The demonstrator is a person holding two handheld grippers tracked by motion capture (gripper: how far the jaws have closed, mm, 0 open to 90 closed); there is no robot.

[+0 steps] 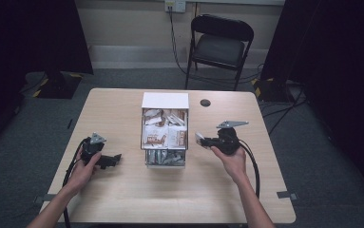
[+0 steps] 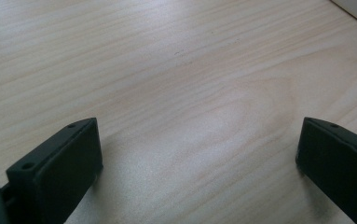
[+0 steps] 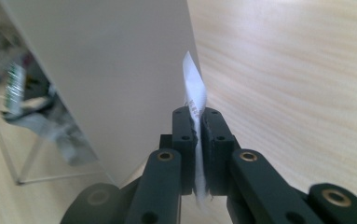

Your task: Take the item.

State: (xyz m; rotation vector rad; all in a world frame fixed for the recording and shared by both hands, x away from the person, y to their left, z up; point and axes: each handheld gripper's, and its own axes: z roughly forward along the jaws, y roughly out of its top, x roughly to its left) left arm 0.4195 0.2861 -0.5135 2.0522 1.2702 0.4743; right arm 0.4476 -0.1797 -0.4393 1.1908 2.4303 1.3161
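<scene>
Wooden table (image 1: 122,199), right gripper (image 3: 197,122) pinching sachet (image 3: 194,88)

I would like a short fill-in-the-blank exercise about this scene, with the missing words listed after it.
1. The right gripper is shut on a white ____.
2. The left gripper is ____, with only bare table between its fingers.
3. The box of packets stands ____ the two grippers.
4. Behind the table stands a black ____.

Missing words: packet; open; between; chair

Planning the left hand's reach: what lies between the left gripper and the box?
Bare table, in the high view, separates left gripper and box.
</scene>
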